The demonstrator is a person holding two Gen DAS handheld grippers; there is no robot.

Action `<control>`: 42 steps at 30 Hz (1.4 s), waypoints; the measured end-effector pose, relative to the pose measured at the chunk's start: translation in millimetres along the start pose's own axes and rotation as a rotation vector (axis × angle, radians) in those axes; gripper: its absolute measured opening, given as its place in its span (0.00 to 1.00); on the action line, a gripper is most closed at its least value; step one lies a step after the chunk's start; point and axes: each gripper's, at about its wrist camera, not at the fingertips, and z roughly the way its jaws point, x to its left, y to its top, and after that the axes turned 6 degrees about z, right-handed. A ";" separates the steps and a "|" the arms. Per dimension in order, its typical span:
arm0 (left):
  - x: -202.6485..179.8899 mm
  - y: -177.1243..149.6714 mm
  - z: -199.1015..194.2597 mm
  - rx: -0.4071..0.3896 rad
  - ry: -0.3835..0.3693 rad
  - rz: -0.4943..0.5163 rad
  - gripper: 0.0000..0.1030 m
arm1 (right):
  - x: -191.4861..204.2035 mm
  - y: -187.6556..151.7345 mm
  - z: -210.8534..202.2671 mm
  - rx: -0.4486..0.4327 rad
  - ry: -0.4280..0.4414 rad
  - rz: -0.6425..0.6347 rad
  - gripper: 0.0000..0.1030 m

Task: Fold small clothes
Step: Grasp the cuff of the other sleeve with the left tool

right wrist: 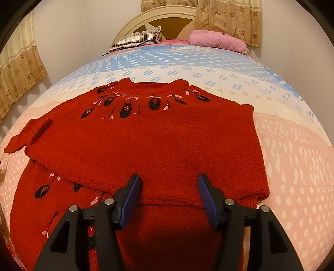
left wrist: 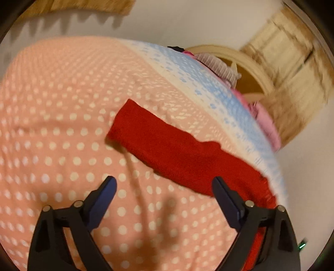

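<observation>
Only the right wrist view shows the red knitted sweater's [right wrist: 146, 141] black embroidery beneath the right gripper's [right wrist: 169, 183] spread fingers, while the left gripper's [left wrist: 165, 183] wide-spread, empty fingers hover over the pink dotted bedspread [left wrist: 52, 125].

- Red sweater [right wrist: 158, 141]: coarse matt knit, fuzzy, with stitched black and pink motifs.
- Bedspread [right wrist: 292, 158]: soft matt cloth printed with pale dots.
- Headboard [right wrist: 167, 12]: smooth painted wood, slight sheen.
- Right gripper [right wrist: 169, 187]: matt black plastic, ribbed blue pads, shiny metal pins.
</observation>
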 end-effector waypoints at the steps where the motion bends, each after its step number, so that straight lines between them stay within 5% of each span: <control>1: -1.3 0.6 0.2 -0.004 -0.025 -0.015 0.88 | 0.6 0.1 0.1 -0.001 -0.003 -0.002 0.57; 8: -22.0 1.5 21.0 0.023 -0.132 -0.060 0.85 | 1.9 -0.3 0.1 -0.004 -0.011 -0.007 0.58; 15: -9.5 2.3 45.7 0.016 -0.122 -0.132 0.80 | 1.5 -0.7 -1.3 -0.011 -0.023 -0.008 0.62; 26: 12.6 13.6 42.0 -0.112 -0.143 -0.219 0.78 | 2.1 -1.7 -1.6 -0.020 -0.040 -0.011 0.65; 29: 15.6 15.4 42.3 -0.130 -0.128 -0.213 0.64 | 2.4 -1.7 -1.9 -0.022 -0.045 -0.012 0.65; 30: 17.0 14.9 41.9 -0.130 -0.123 -0.213 0.44 | 2.3 -1.6 -2.0 -0.023 -0.046 -0.012 0.66; 31: 19.3 13.6 41.1 -0.128 -0.135 -0.219 0.07 | 2.1 -1.5 -2.0 -0.023 -0.046 -0.011 0.66; 42: 10.5 29.6 14.8 -0.172 -0.152 -0.101 0.05 | 1.3 -2.1 -2.4 -0.025 -0.050 -0.012 0.67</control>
